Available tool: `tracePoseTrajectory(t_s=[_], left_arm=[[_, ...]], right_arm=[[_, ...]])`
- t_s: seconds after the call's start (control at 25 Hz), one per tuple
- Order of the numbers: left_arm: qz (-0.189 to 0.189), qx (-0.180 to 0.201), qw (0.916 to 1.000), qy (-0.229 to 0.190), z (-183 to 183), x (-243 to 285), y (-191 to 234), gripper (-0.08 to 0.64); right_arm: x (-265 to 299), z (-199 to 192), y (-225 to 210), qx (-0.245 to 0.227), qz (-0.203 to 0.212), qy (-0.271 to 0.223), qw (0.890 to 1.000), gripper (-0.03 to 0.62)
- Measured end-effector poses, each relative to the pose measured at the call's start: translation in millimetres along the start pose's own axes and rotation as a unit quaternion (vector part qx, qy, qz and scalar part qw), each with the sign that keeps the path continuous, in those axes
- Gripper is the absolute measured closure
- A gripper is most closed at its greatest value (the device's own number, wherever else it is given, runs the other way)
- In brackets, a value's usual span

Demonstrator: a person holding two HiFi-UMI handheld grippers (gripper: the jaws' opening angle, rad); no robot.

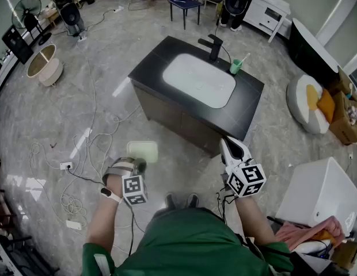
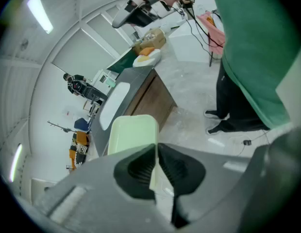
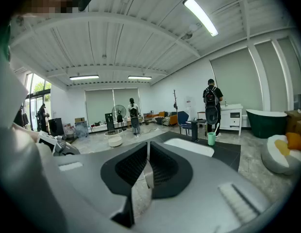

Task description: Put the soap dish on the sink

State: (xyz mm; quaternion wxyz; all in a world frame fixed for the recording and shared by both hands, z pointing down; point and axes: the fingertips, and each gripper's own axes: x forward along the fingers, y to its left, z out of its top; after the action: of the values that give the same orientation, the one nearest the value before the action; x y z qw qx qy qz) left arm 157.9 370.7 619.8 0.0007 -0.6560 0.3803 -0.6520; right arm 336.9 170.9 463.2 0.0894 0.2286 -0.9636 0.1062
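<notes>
Pale green soap dish (image 1: 143, 152) juts forward from the left tool (image 2: 156, 149), whose jaws are clenched on its near rim. It hangs in the air above the floor (image 1: 98, 114), well short of the dark counter (image 1: 251, 96) and its white sink (image 1: 198, 79). The right tool (image 3: 147, 152), jaws pressed together, grips nothing.

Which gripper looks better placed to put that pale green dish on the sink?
Left. The left gripper clamps the soap dish by its edge, while the right gripper is shut on nothing. The sink stands ahead of both.
</notes>
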Motion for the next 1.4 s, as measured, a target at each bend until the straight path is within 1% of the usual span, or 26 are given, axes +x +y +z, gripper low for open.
tracePoseTrajectory(t_s=[0.08,0.2,0.4,0.48,0.56,0.64,0.72,0.84,0.96,1.12,1.24,1.4], left_arm=[[-0.004,-0.01,0.9999,-0.012,13,-18,-14,0.541],[-0.003,-0.02,0.9995,-0.024,30,-37,-31,0.543],[0.003,-0.02,0.9996,-0.018,48,-52,-40,0.543],[-0.003,-0.022,0.9997,-0.014,53,-57,-43,0.543],[-0.009,-0.024,0.9996,-0.012,59,-61,-44,0.543],[-0.006,-0.02,0.9997,-0.01,64,-62,-41,0.543],[0.001,-0.018,0.9998,-0.011,71,-61,-35,0.543],[0.003,-0.031,0.9992,-0.024,84,-61,-21,0.543],[0.012,-0.033,0.9991,-0.023,87,-59,-1,0.543],[0.02,-0.029,0.9992,-0.02,79,-55,31,0.543],[0.025,-0.023,0.9992,-0.021,65,-47,59,0.543],[0.016,-0.015,0.9994,-0.029,43,-25,90,0.543]], right_arm=[[-17,2,8,0.006,0.002,-0.002,1.0,0.574],[-39,6,16,0.002,0.006,-0.011,1.0,0.574],[-57,5,15,0.015,0.014,-0.02,1.0,0.574],[-62,10,14,0.017,0.019,-0.03,0.999,0.574],[-68,14,15,0.012,0.025,-0.036,0.999,0.575],[-72,16,13,0.004,0.029,-0.037,0.999,0.575],[-74,16,9,0.0,0.036,-0.037,0.999,0.575],[-72,16,0,-0.004,0.045,-0.034,0.998,0.575],[-57,12,-11,-0.006,0.044,-0.027,0.999,0.575],[-30,16,-17,-0.001,0.045,-0.02,0.999,0.575],[-3,23,-14,-0.005,0.048,-0.018,0.999,0.575],[39,29,-15,-0.006,0.034,-0.012,0.999,0.575]])
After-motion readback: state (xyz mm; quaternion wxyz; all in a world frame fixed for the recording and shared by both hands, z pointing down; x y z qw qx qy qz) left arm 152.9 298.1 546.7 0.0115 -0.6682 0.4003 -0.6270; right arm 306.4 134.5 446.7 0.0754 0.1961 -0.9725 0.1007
